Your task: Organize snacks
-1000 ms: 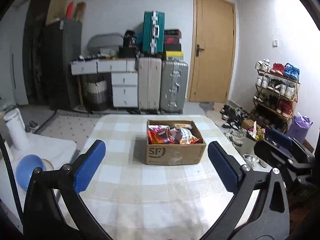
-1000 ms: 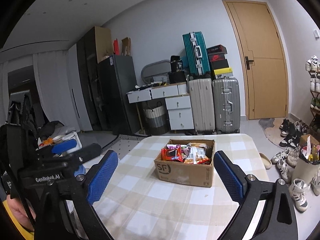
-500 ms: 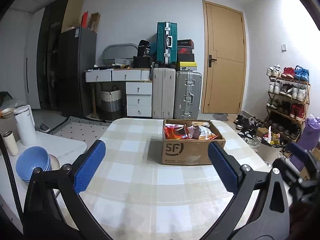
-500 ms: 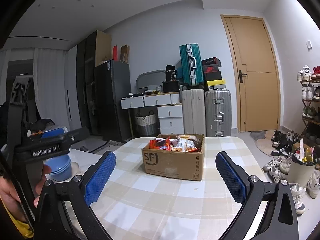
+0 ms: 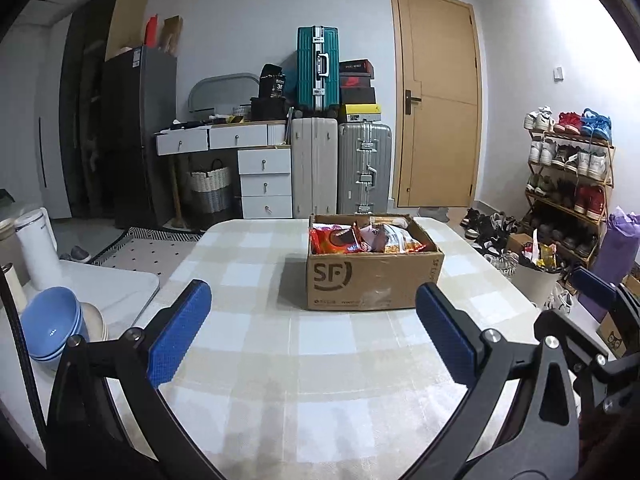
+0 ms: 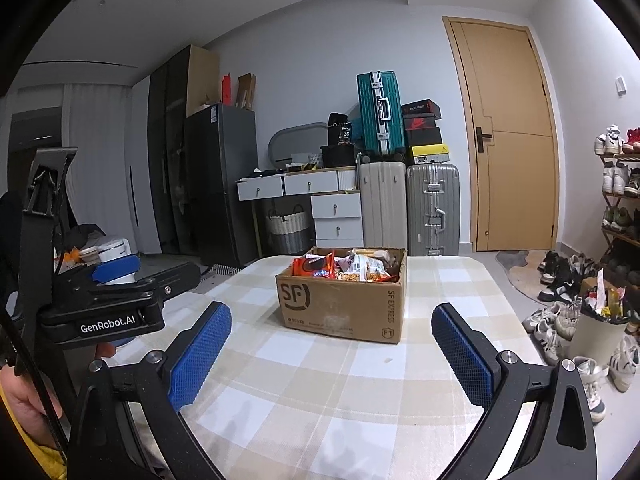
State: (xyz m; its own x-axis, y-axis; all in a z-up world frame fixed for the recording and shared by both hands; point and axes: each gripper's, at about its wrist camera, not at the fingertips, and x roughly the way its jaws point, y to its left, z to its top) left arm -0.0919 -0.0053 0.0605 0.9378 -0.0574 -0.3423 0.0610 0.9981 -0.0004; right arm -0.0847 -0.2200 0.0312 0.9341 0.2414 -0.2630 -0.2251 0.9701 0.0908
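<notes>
A brown SF cardboard box (image 5: 374, 280) (image 6: 344, 300) stands on the checked tablecloth of the table (image 5: 320, 380) (image 6: 320, 400), toward its far end. Several snack packets (image 5: 360, 238) (image 6: 340, 266) fill it, among them a red cookie pack. My left gripper (image 5: 314, 334) hovers open over the near part of the table, well short of the box, with nothing between its blue pads. My right gripper (image 6: 332, 350) is open too, at a similar distance, empty. The left gripper's body (image 6: 104, 304) shows at the left of the right wrist view, held by a hand (image 6: 24, 396).
A side table at the left carries stacked blue bowls (image 5: 52, 324) and a white kettle (image 5: 38, 248). Suitcases (image 5: 344, 168), a drawer unit and a door line the back wall. A shoe rack (image 5: 568, 184), loose shoes and a full bin (image 6: 598, 328) stand right of the table.
Both views have tilted up and dropped lower, so the box is seen more from the side than from above. Both grippers stay open and empty.
</notes>
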